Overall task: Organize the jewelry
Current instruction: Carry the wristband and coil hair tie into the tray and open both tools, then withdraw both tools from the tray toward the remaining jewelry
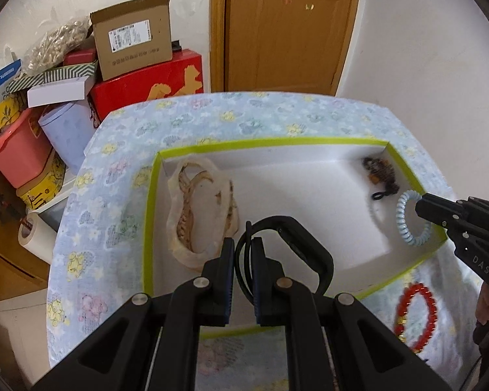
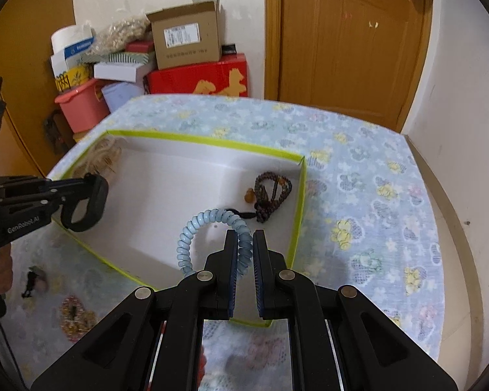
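Your left gripper (image 1: 243,254) is clamped on a black wristband (image 1: 296,247), holding it above the white floor of the green-rimmed box (image 1: 150,215). Your right gripper (image 2: 245,247) pinches a pale blue coil bracelet (image 2: 208,238) over the box's right end, near a dark bead strand (image 2: 272,194). A bagged tan necklace (image 1: 199,208) lies at the box's left end. A red bead bracelet (image 1: 415,316) rests outside on the floral-clothed worktop (image 1: 244,114).
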The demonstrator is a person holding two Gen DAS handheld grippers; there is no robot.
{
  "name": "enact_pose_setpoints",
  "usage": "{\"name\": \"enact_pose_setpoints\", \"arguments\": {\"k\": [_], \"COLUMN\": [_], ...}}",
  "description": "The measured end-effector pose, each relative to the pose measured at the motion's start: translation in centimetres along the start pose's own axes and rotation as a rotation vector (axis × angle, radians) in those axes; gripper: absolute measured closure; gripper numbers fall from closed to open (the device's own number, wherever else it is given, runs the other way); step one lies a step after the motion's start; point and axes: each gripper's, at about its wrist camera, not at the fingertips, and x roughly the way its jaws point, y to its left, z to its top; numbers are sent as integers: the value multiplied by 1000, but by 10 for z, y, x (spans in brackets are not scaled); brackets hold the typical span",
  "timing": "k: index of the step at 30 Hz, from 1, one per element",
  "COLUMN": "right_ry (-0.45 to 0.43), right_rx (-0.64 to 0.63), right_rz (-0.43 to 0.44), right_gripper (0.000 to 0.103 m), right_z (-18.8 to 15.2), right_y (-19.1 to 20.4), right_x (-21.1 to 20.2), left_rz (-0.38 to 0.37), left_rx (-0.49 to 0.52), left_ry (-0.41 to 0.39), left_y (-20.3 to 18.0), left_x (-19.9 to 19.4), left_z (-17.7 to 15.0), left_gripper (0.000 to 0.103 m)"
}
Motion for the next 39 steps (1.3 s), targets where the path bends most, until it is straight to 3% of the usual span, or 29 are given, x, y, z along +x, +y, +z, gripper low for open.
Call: {"name": "enact_pose_setpoints", "arguments": {"k": [12, 15, 19, 24, 39], "right_ry": [72, 73, 47, 10, -44], "right_rx": [-20, -12, -5, 14, 29], "right_rz": [-25, -16, -8, -1, 9], "right_gripper": [91, 86, 72, 69, 69], "right_z": [-5, -4, -5, -8, -55], "right_y": [-1, 1, 3, 5, 26], "right_x": [16, 14, 3, -16, -91], "left_rz": [11, 7, -2, 2, -25], "left_rx": [-13, -21, -35, -44, -37], "left_ry": [43, 43, 33, 1, -94], "left_y": [7, 7, 10, 12, -11], "left_x": [15, 14, 10, -5, -87], "left_z": [-5, -5, -6, -8, -59], "left_gripper": [92, 92, 92, 85, 85]}}
